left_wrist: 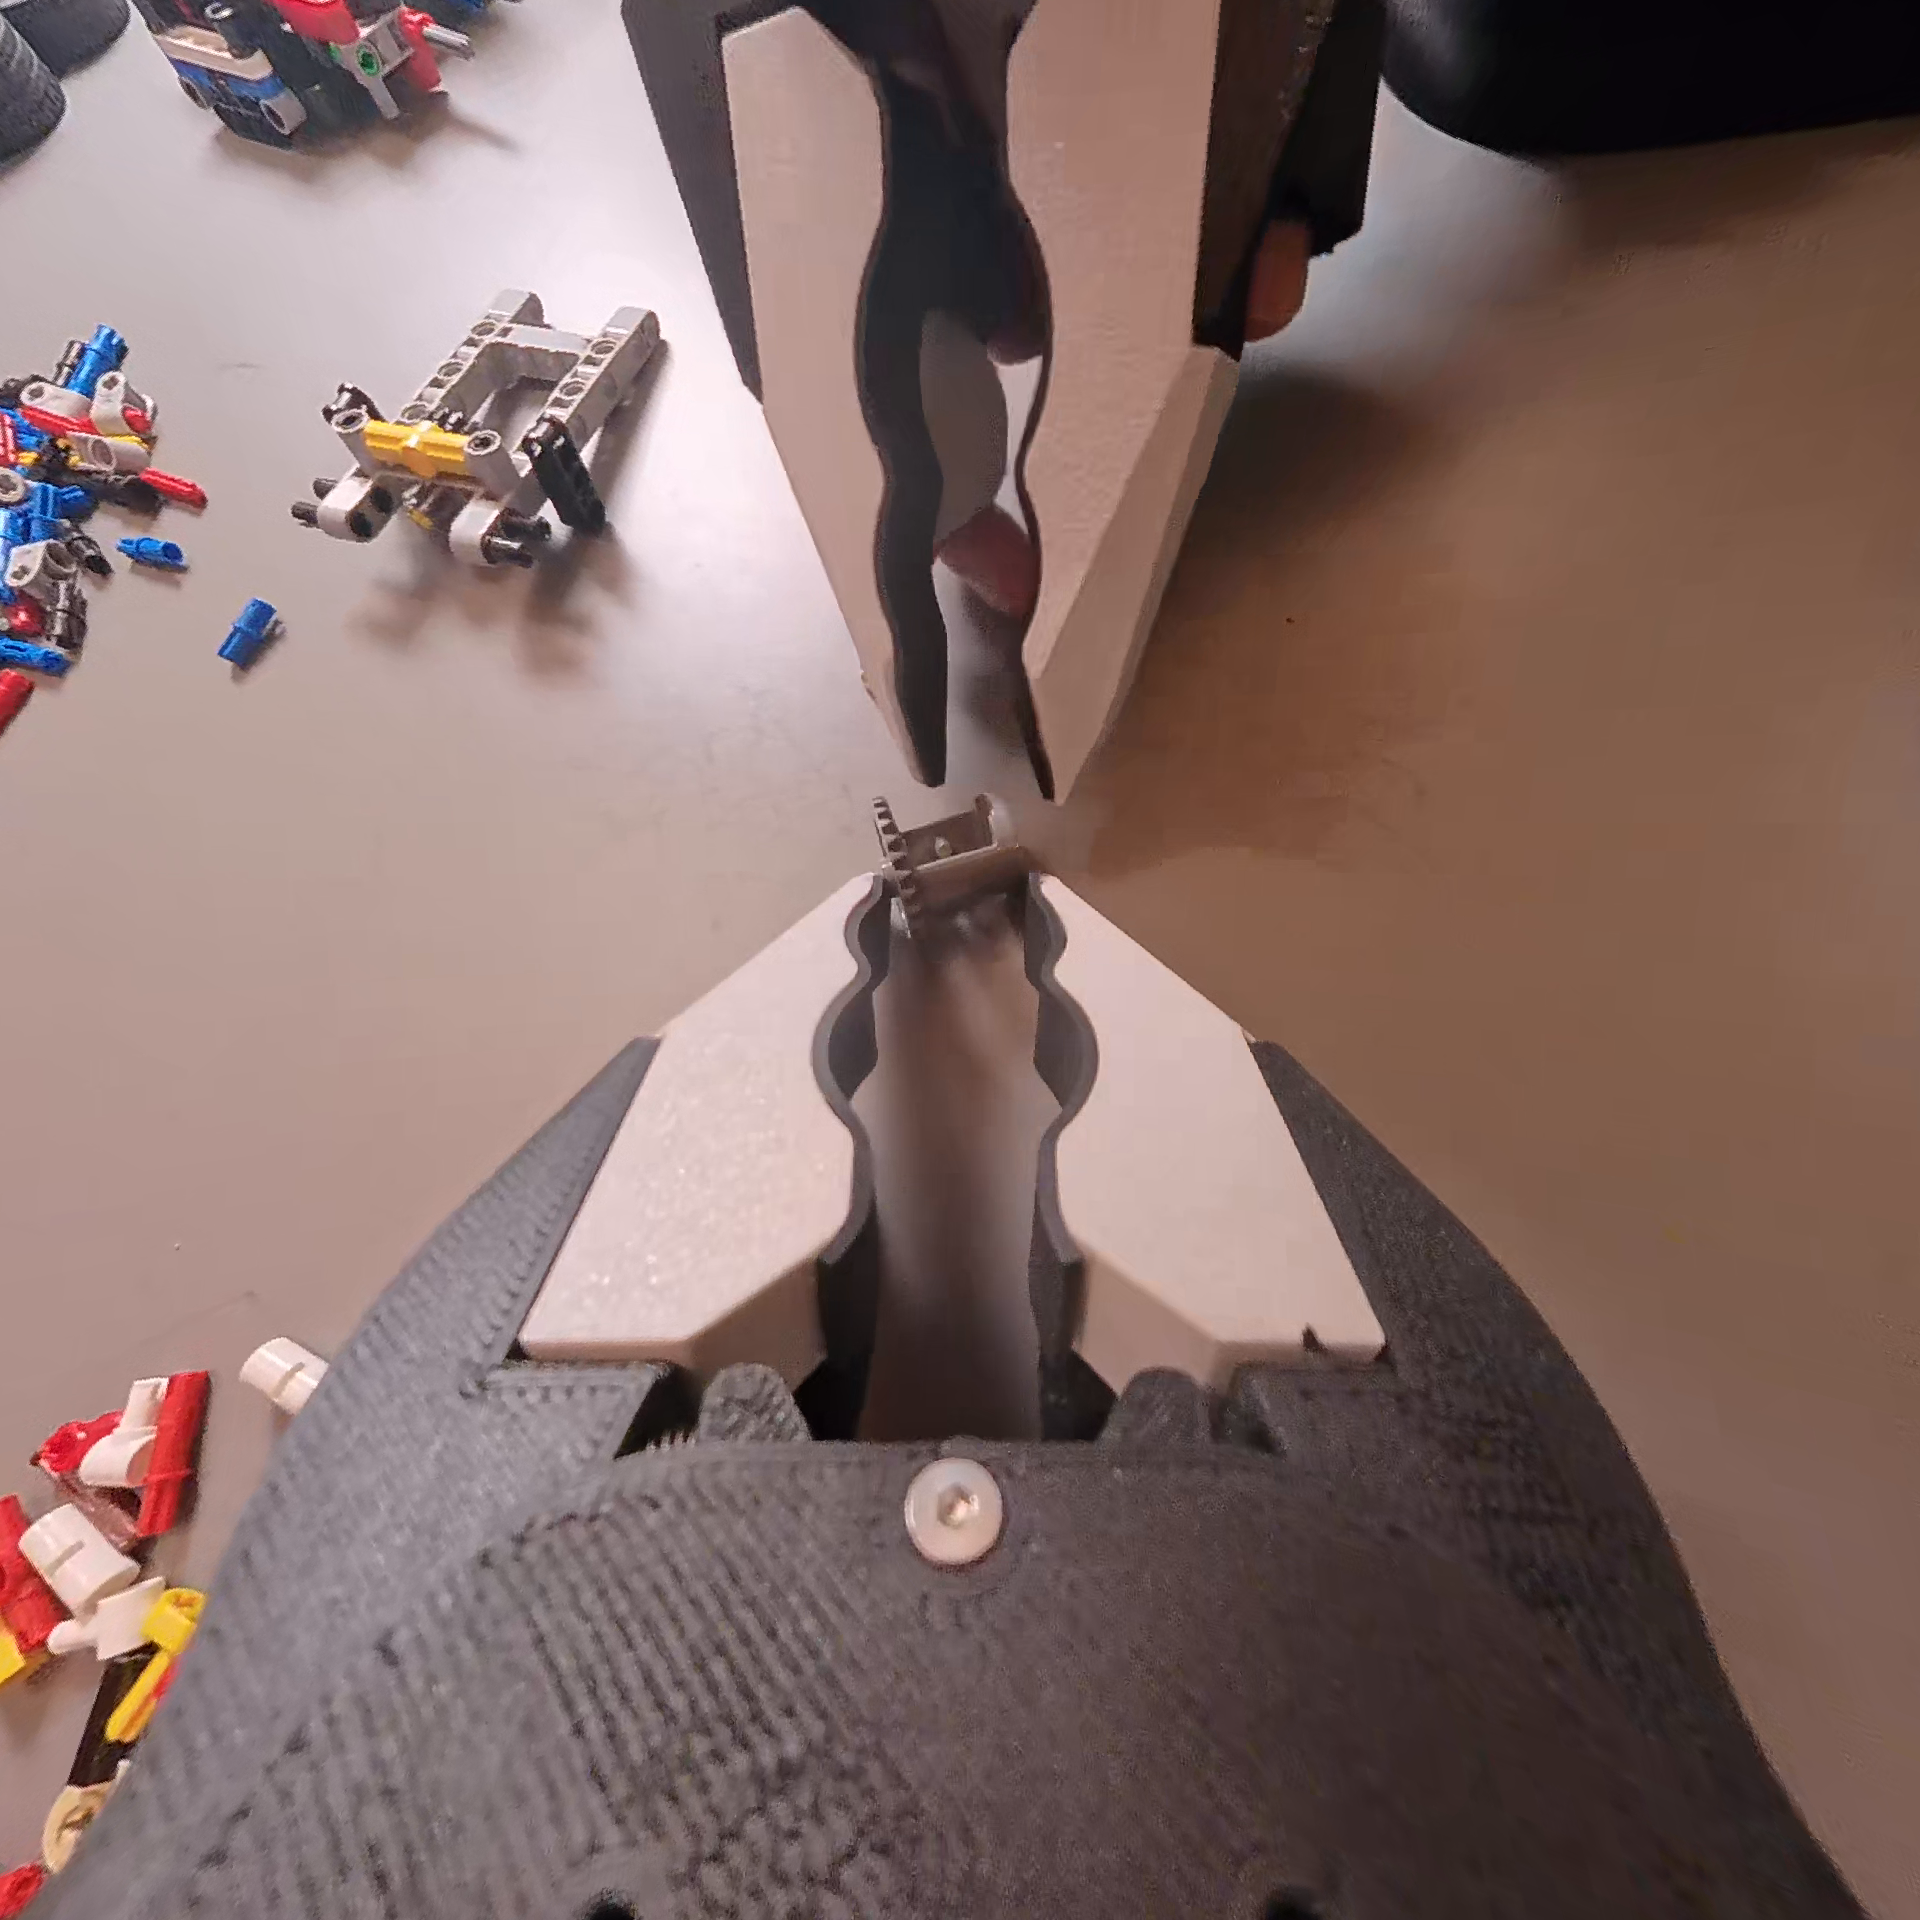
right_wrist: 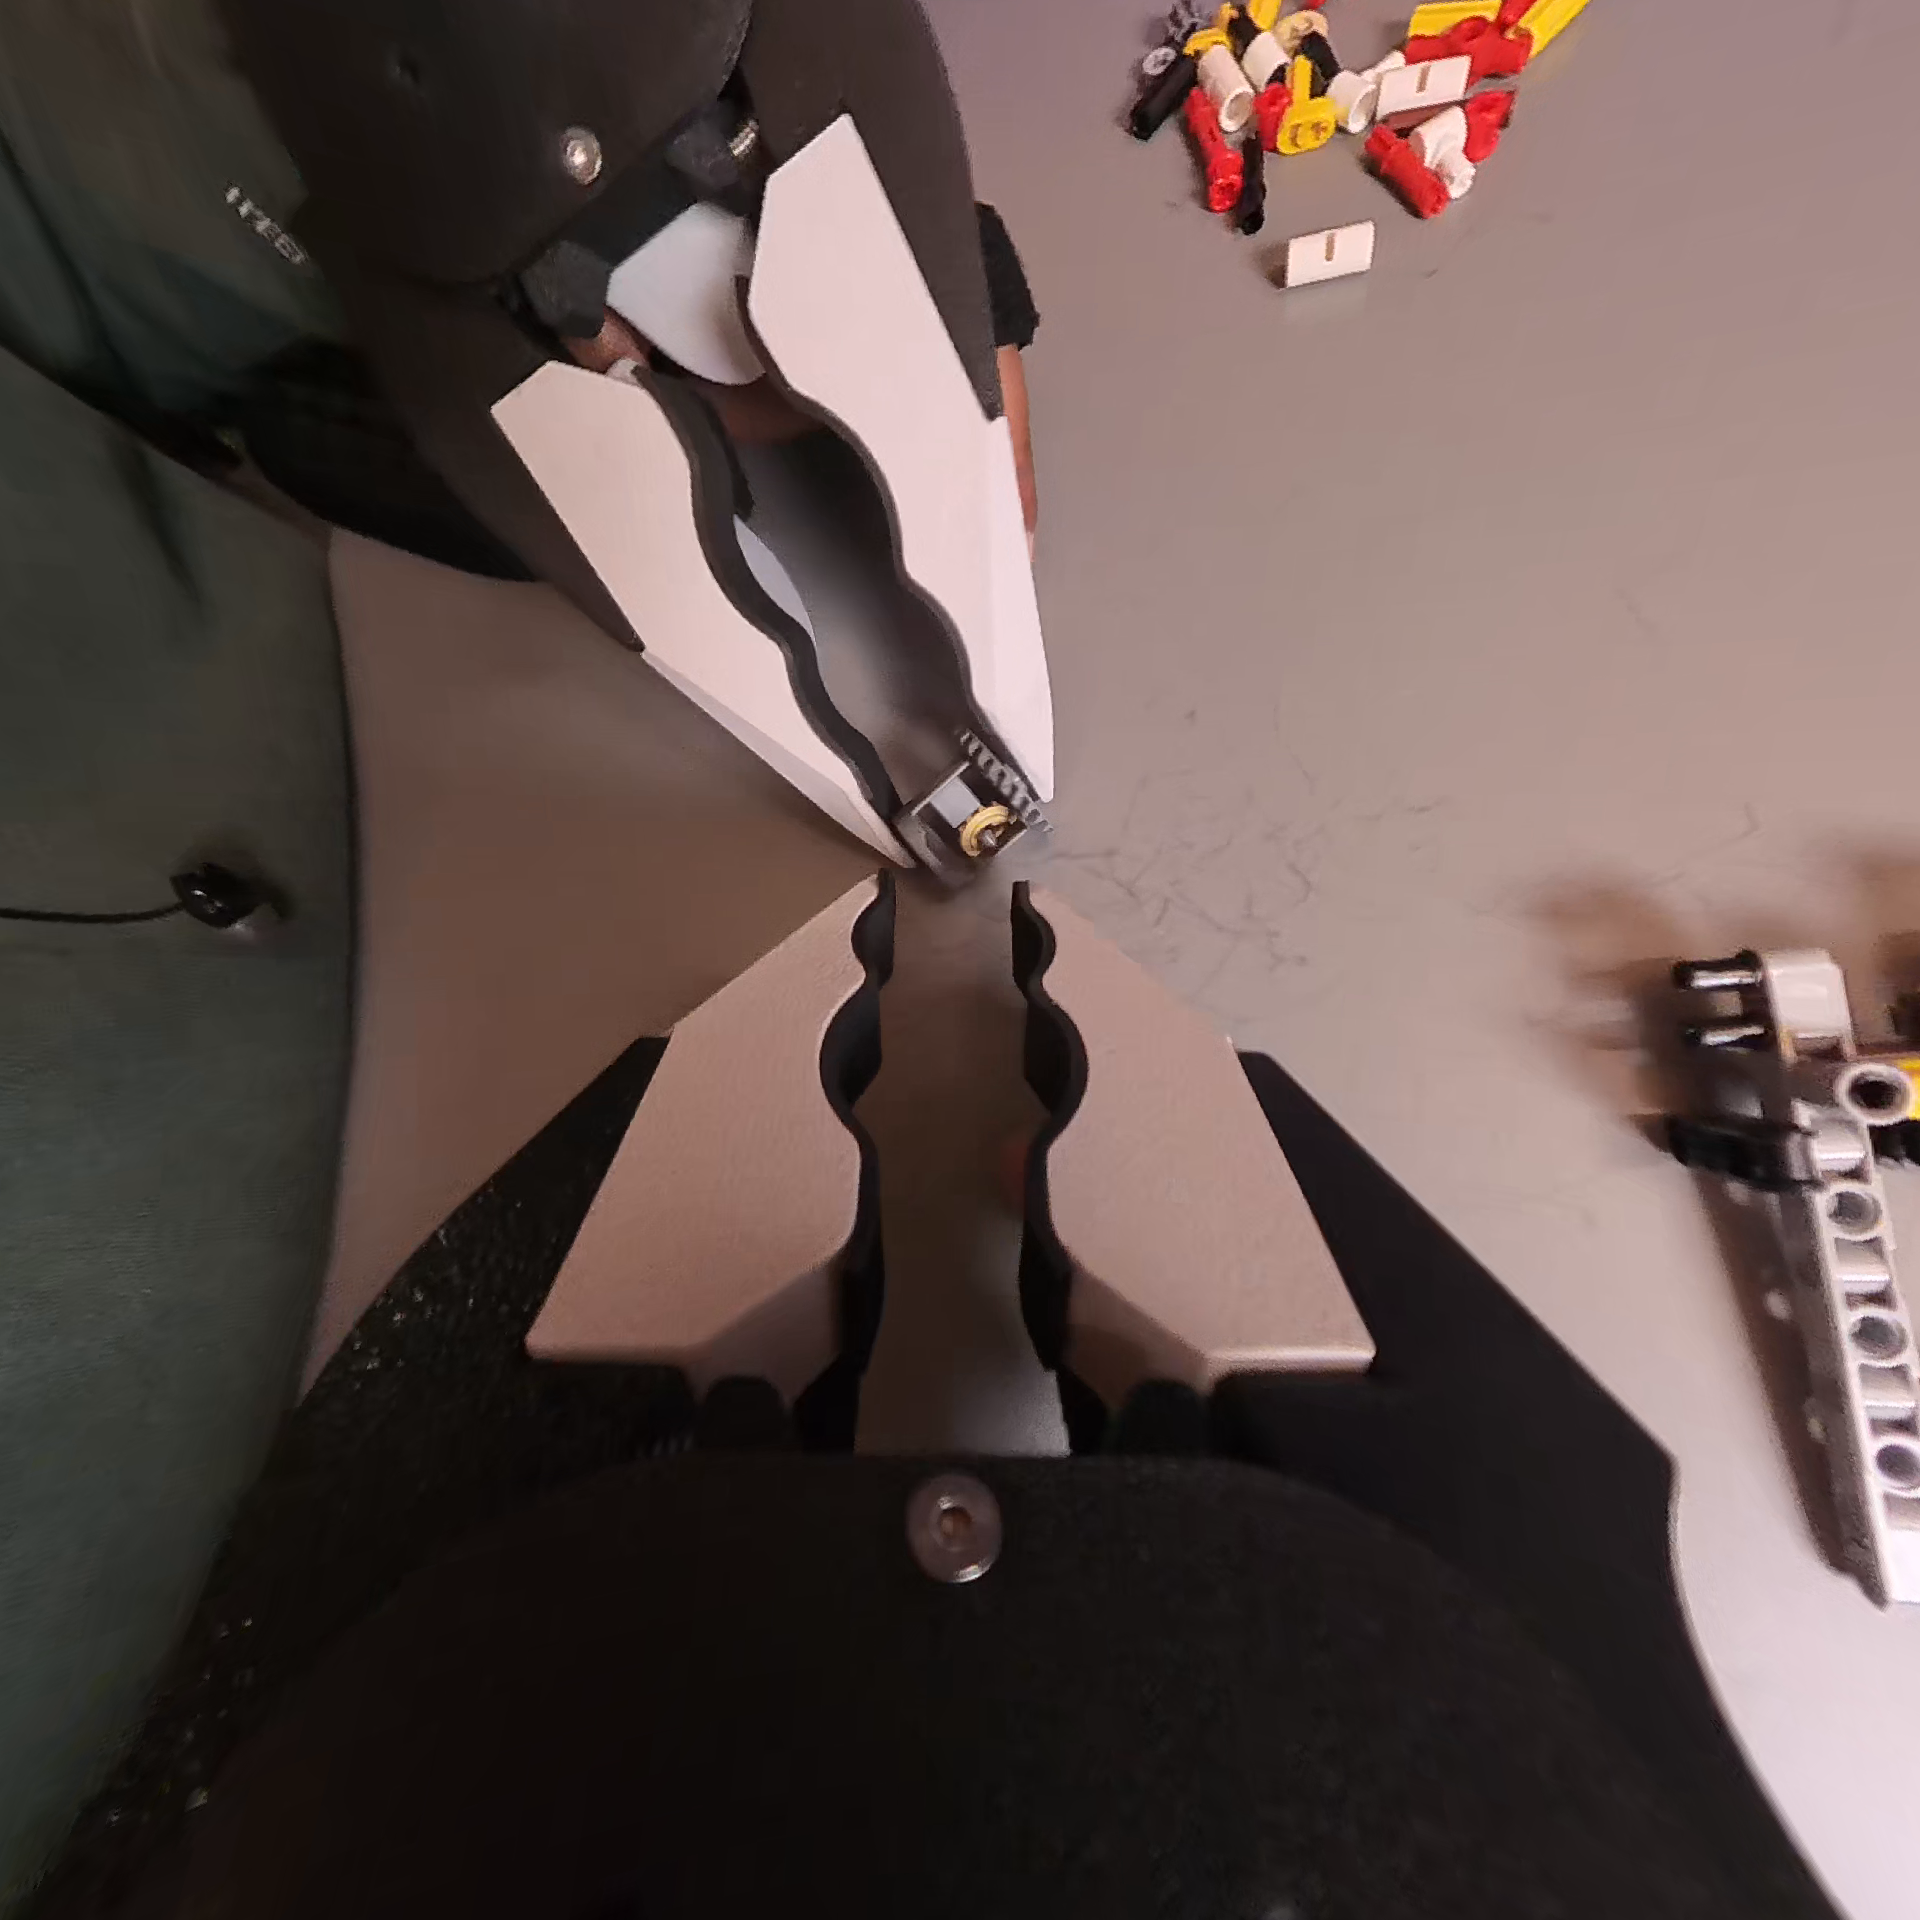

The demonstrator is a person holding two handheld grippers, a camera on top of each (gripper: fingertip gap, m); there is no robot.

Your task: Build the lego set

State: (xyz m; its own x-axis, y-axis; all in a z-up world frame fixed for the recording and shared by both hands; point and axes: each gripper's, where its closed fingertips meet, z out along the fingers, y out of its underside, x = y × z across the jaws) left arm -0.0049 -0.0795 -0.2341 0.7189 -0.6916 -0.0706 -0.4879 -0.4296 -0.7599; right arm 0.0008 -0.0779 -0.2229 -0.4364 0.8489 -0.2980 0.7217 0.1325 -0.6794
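My left gripper (left_wrist: pixel 956 888) is shut on a small gear piece (left_wrist: pixel 951 868): a dark toothed gear on a grey connector with a pale pin end. It holds it just above the tan table. My right gripper (left_wrist: pixel 987 779) faces it tip to tip, a little apart from the piece. In the right wrist view my right gripper (right_wrist: pixel 951 894) is open and empty, with the left gripper (right_wrist: pixel 977 826) and its gear piece (right_wrist: pixel 961 810) just ahead. A grey beam frame with a yellow part (left_wrist: pixel 488 436) lies to the left; it also shows in the right wrist view (right_wrist: pixel 1829 1195).
A pile of blue and red pins (left_wrist: pixel 62 488) and a loose blue pin (left_wrist: pixel 249 629) lie far left. A red, white and yellow pile (left_wrist: pixel 104 1538) (right_wrist: pixel 1351 94) sits near my left gripper. A partly built model (left_wrist: pixel 301 62) and tyres (left_wrist: pixel 21 83) are at the back. Left and right tips are no more than a few centimetres apart.
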